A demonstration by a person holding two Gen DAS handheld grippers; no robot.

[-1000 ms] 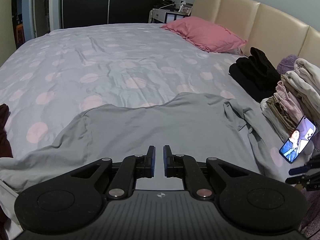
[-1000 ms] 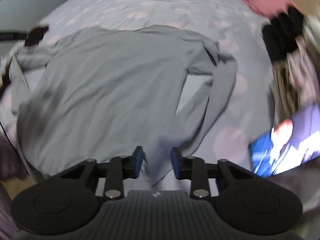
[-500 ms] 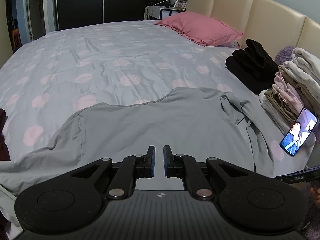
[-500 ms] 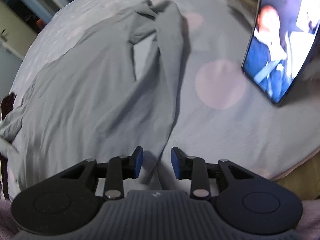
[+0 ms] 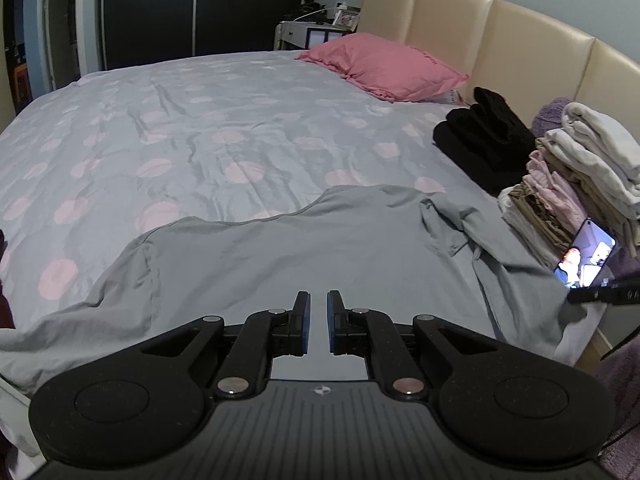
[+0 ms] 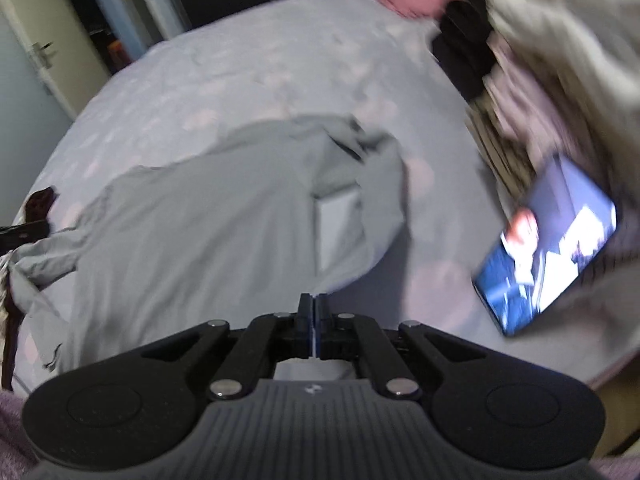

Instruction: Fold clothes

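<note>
A grey long-sleeved shirt [image 5: 300,248] lies spread flat on the near part of the bed, one sleeve trailing left and the other [image 6: 380,208] folded down on the right. My left gripper [image 5: 319,322] hovers over the shirt's near hem, open by a narrow gap with nothing between its fingers. In the blurred right wrist view, my right gripper [image 6: 314,322] is shut on the end of the right sleeve, which rises from the sheet to its jaws. A black part of the right gripper [image 5: 600,294] shows at the right edge of the left wrist view.
The bed [image 5: 200,120] has a grey sheet with pink dots. Against the headboard sit a pink pillow [image 5: 384,66], black folded clothes [image 5: 484,136] and a stack of folded light clothes [image 5: 580,168]. A lit phone [image 5: 586,258] leans on that stack. A dark garment [image 6: 40,200] lies at the left edge.
My right gripper has shut on the sleeve end it was straddling and swung so the view tilts up toward the bed. The left gripper has barely moved.
</note>
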